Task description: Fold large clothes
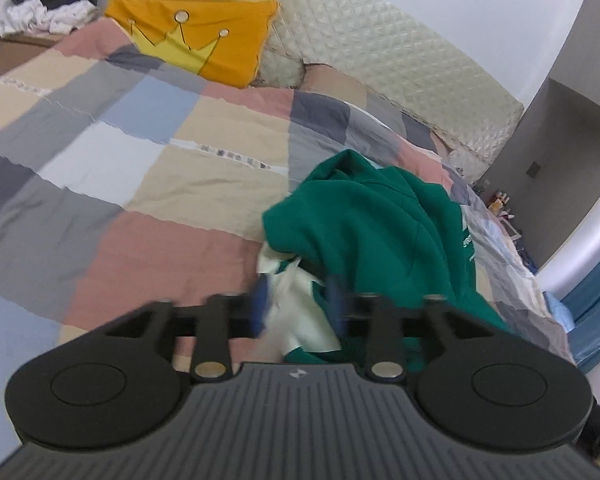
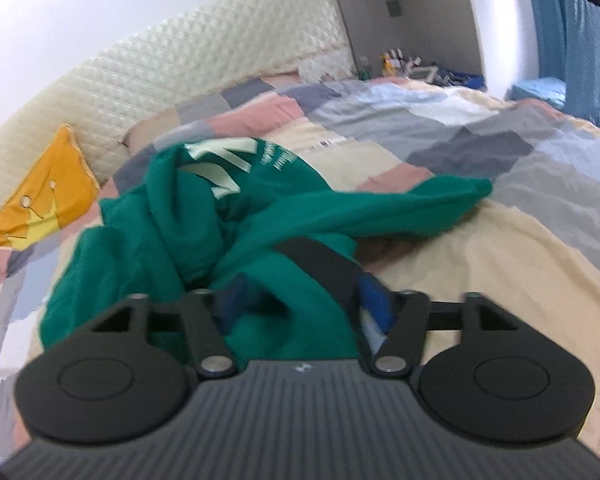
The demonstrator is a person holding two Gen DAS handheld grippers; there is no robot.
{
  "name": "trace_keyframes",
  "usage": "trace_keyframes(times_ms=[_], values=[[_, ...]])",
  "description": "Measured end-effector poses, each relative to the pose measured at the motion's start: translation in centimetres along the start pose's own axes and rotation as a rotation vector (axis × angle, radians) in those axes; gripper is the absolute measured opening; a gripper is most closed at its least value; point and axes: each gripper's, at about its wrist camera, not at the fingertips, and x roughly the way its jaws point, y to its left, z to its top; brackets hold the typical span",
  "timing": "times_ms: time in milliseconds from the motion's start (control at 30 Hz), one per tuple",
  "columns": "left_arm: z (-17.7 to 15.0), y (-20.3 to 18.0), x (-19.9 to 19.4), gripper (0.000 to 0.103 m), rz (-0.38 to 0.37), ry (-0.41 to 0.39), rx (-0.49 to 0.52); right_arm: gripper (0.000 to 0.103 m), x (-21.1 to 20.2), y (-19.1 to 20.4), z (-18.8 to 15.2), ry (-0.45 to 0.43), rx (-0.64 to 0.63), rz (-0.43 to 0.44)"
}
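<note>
A green hoodie (image 1: pixel 376 228) with pale lettering lies crumpled on the patchwork bedspread (image 1: pixel 140 168). In the left wrist view my left gripper (image 1: pixel 300 308) has its blue-padded fingers apart, with pale green and green cloth between them; the fingers are blurred. In the right wrist view the hoodie (image 2: pixel 204 216) is bunched, one sleeve stretched to the right. My right gripper (image 2: pixel 300 304) has its fingers apart with a fold of the hoodie between them.
An orange crown pillow (image 1: pixel 196 36) leans on the quilted cream headboard (image 1: pixel 380 48). A heap of clothes (image 1: pixel 48 4) sits beyond the bed's far left corner. Clutter (image 2: pixel 412 64) and a blue curtain (image 2: pixel 560 32) stand past the bed's far side.
</note>
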Motion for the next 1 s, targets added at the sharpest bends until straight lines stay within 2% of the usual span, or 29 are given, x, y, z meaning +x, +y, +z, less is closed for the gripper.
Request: trace_keyframes(times_ms=[33,133,200,333,433,533,700,833,933,967,1000], values=[[0.0,-0.4,0.4,0.054,0.000,0.002,-0.003,0.084,-0.3,0.1,0.1,-0.022,0.002,0.019],[0.1,-1.2,2.5,0.061,-0.012,0.023,-0.008,0.084,-0.5,0.4,0.3,-0.039,0.014,0.076],[0.1,-1.6,3.9,0.068,-0.036,0.029,-0.030,0.084,-0.2,0.6,0.4,-0.024,0.021,0.116],[0.6,-2.4,6.9,0.071,-0.066,0.048,-0.072,0.084,0.9,1.7,0.2,0.017,0.001,0.187],[0.8,-2.7,9.5,0.082,-0.059,0.060,-0.111,0.084,2.1,2.3,0.0,0.053,0.017,0.239],[1.2,-2.6,12.2,0.082,-0.063,0.089,-0.157,0.084,3.6,2.9,-0.3,0.085,0.043,0.270],[1.1,-1.9,16.4,0.082,-0.103,0.126,-0.224,0.085,5.7,3.7,-0.9,0.109,0.046,0.276],[0.8,-1.0,19.0,0.082,-0.183,0.142,-0.293,0.085,7.0,4.2,-1.4,0.142,0.059,0.307],[1.0,-0.7,20.3,0.079,-0.256,0.143,-0.338,0.085,7.4,4.5,-1.4,0.141,0.067,0.332],[1.2,-0.8,20.5,0.065,-0.269,0.140,-0.339,0.085,7.5,4.5,-1.4,0.140,0.072,0.340],[1.5,-1.2,20.6,0.045,-0.269,0.145,-0.323,0.085,7.7,4.6,-1.5,0.140,0.077,0.346]])
